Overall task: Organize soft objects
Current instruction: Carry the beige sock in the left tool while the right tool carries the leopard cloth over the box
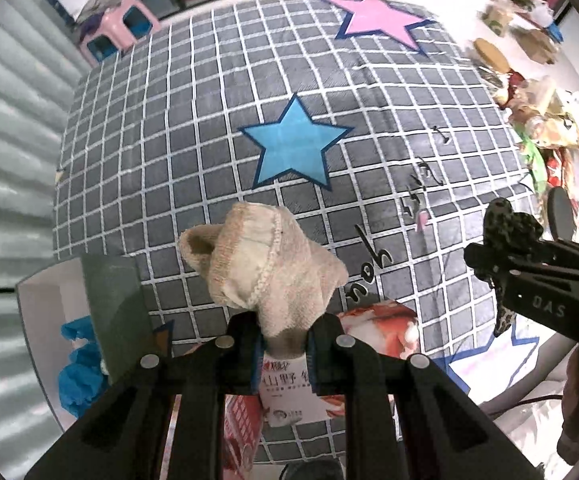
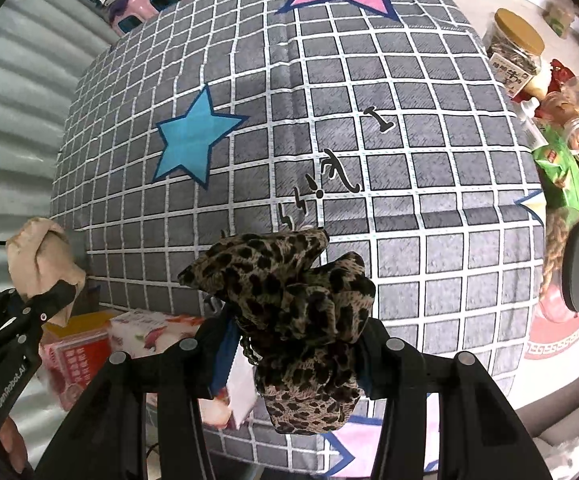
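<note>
Beige knit fabric, a bunched sock (image 1: 265,268), is pinched at its lower end by the fully closed left gripper (image 1: 283,334) at lower centre of the left wrist view. A leopard-print cloth (image 2: 293,320) is clamped between the partly closed fingers of the right gripper (image 2: 295,360) at lower centre of the right wrist view. Both items are held clear above the grey checked sheet (image 1: 209,128) with its blue star (image 1: 293,144). The carrying step appears to be in hand, with 2 soft items lifted. A drop spot is called for next; the white bin (image 1: 41,320) at lower left, holding blue material (image 1: 79,364), is judged a likely candidate, though this cannot be confirmed.
</note>
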Demonstrator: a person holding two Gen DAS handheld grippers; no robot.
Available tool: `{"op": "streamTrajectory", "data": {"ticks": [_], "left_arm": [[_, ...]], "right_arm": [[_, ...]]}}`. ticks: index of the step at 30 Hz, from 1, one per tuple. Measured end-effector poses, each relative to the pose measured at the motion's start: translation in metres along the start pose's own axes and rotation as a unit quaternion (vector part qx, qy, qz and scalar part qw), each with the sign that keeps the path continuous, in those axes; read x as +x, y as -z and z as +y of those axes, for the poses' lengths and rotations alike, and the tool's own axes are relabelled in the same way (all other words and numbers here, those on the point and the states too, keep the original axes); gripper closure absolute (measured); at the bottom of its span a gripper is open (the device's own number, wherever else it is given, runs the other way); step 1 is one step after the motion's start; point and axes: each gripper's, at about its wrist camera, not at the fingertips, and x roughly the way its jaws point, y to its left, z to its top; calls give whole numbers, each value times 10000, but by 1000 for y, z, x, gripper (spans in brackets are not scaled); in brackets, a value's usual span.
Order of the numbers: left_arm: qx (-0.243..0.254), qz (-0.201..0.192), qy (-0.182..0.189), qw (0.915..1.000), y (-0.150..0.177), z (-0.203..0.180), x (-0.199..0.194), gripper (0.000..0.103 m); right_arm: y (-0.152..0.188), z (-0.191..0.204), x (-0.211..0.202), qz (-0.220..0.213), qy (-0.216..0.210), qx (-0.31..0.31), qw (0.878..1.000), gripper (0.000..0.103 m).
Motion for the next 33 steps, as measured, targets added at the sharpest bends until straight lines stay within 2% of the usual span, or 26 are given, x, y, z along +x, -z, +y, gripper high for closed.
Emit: {"op": "streamTrajectory", "data": {"ticks": [6,15,24,33], "left_arm": [[138,-217,-8,9997,18,10,-13,85],[-59,-471,72,9988,35,33,-33,85],[-495,-795,8,9956,46,77,-56,85],[-1164,-973,-102,9884,66,133,-72,85]], "right_arm": [[13,24,-17,-148,88,-229,9996,53],[19,65,-31,-228,54,-565,9981,53],[17,122,-48,-418,32,-1085,9932,53],[11,193,-57,-534,-27,-1776,9826,53]]}}
